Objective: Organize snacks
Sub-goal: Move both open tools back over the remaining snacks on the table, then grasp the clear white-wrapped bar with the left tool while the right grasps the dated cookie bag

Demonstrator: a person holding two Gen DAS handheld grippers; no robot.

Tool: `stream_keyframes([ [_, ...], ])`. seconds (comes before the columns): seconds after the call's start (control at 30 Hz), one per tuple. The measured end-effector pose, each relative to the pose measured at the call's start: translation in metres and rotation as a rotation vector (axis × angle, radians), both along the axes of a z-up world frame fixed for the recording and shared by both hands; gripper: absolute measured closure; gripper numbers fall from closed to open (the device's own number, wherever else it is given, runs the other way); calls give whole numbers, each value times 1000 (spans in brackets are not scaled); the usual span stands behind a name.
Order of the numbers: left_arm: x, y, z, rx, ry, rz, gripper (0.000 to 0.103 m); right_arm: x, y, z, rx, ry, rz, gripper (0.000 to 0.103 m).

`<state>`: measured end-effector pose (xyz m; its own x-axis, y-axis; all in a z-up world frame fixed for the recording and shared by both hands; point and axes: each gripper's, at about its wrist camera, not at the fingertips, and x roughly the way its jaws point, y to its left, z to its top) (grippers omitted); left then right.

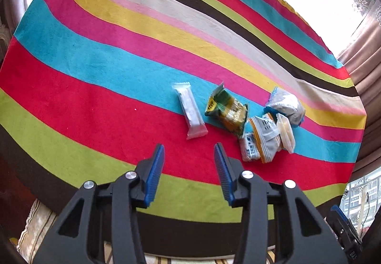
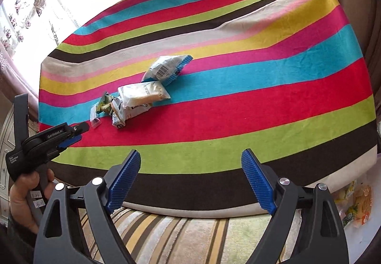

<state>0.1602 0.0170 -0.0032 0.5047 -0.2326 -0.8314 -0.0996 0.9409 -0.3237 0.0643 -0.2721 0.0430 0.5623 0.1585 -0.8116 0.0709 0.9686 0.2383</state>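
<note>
Five light, crinkly snack packets (image 1: 252, 118) lie clustered on the striped tabletop (image 1: 95, 78). Left tool (image 1: 189, 148) hovers half-open and empty, right tool (image 2: 190, 156) wide and empty. Pinch the stiff white bar (image 1: 190, 111) mid-length; wrappers look slippery.

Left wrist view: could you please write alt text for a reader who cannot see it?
The open, empty left claw hovers above a striped cloth, pointing at a white snack bar. To the right lie a green packet and several pale packets.
</note>
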Motion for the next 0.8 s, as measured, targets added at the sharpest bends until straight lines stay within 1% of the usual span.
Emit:
stream_keyframes([
  [0.1,10,-1,-3,4,0,3,61,10,10,-3,-10,3,24,18],
  [0.23,24,-7,-5,29,-8,-1,61,24,21,-5,-15,3,45,18],
  [0.33,33,-10,-9,56,-6,-11,62,36,29,-6,-19,2,60,18],
  [0.4,37,-15,-10,93,-13,-24,64,45,35,-7,-26,-3,74,18],
  [0.47,40,-21,-11,146,-21,-43,68,54,41,-8,-35,-10,82,16],
  [0.53,40,-24,-11,178,-28,-56,70,62,46,-11,-43,-9,90,16],
  [0.63,41,-25,-12,217,-35,-59,83,76,54,-14,-58,-12,102,16],
  [0.67,41,-24,-12,215,-38,-59,85,80,56,-15,-59,-13,108,16],
  [0.8,39,-22,-12,204,-45,-55,85,98,58,-18,-42,-14,123,16],
])
